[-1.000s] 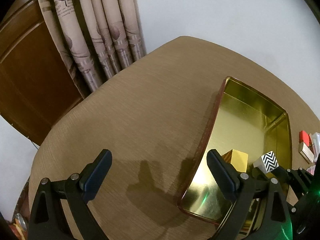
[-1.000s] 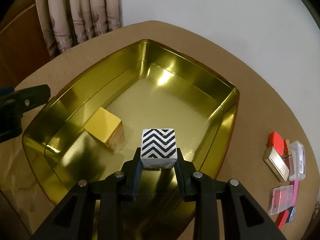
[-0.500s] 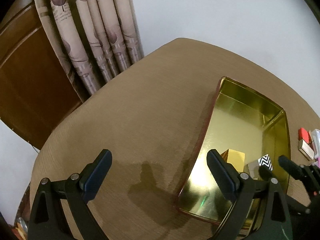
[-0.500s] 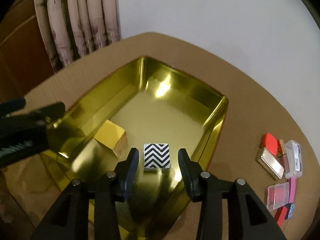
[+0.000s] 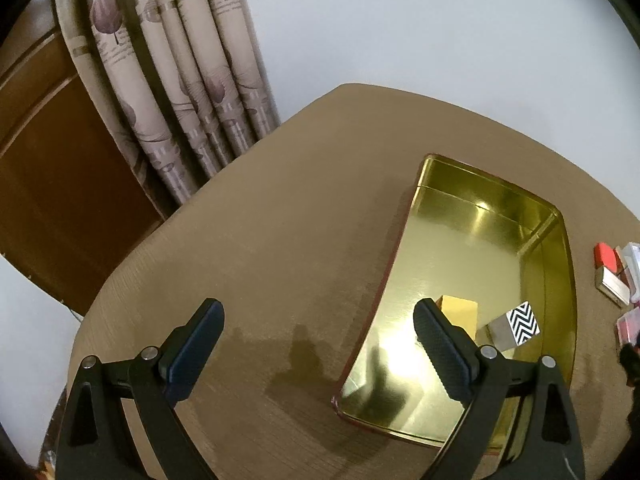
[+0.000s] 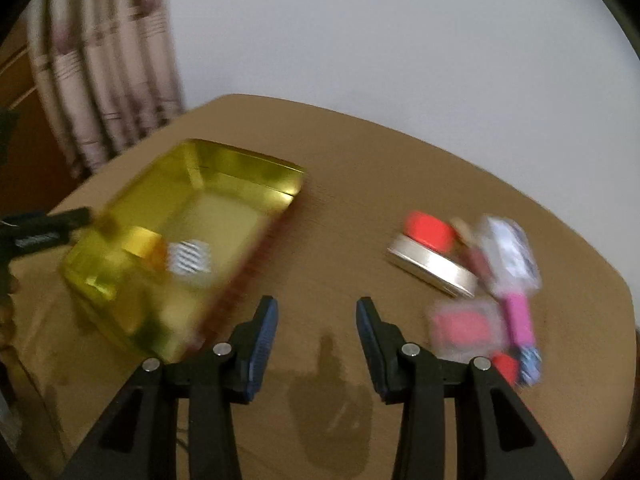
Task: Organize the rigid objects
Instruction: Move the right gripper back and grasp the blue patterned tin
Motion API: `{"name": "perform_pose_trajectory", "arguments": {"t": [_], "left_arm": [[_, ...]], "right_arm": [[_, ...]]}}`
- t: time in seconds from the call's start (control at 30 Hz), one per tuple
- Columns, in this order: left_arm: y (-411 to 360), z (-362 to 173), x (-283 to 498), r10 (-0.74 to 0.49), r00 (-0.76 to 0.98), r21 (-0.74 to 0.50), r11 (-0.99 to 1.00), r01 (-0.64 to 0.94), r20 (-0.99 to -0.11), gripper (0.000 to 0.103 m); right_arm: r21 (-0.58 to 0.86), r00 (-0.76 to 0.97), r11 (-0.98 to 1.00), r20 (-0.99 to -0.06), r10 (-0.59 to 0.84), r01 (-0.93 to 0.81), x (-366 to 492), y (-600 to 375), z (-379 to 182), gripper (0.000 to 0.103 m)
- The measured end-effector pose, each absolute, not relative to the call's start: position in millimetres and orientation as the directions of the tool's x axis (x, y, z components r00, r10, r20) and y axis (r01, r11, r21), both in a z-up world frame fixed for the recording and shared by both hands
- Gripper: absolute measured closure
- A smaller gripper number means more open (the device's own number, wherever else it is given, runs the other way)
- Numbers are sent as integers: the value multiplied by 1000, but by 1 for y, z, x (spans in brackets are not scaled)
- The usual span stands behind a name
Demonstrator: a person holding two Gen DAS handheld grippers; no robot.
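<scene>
Zigzag block (image 5: 522,322) sits beside gold block (image 5: 460,312) in tin (image 5: 560,264); both hand-held grippers spread, empty.

One gold tin (image 5: 558,280) holding two cubes (image 5: 520,324).

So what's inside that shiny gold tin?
The gold tin holds two blocks: a yellow block and a zigzag-patterned block. The left gripper's finger hides part of the floor.
</scene>
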State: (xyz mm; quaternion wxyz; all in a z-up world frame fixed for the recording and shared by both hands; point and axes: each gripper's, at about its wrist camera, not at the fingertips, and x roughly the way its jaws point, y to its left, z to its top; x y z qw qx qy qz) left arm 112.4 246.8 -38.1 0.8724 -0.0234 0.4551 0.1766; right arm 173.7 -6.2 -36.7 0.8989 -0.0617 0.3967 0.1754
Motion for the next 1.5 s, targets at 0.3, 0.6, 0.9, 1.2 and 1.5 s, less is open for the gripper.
{"name": "perform_pose_trajectory", "arguments": {"t": [0.3, 0.6, 0.9, 1.2, 1.5], "left_arm": [[233, -37, 109, 299, 545, 159, 944, -289, -783, 9], [221, -32, 105, 263, 588, 150, 960, -235, -765, 9], [213, -33, 105, 253, 596, 160, 966, -205, -762, 8], [205, -35, 103, 265, 595, 188, 964, -190, -759, 8], [169, -35, 87, 163, 596, 137, 987, -89, -786, 8]], "right_arm": [[38, 641, 993, -761, 102, -114, 180, -138, -65, 61], [35, 614, 999, -788, 43, -24, 189, -189, -97, 61], [14, 600, 999, -799, 42, -51, 207, -180, -116, 61], [98, 641, 995, -763, 76, -2, 212, -186, -127, 65], [48, 675, 999, -737, 42, -9, 193, -193, -133, 72]]}}
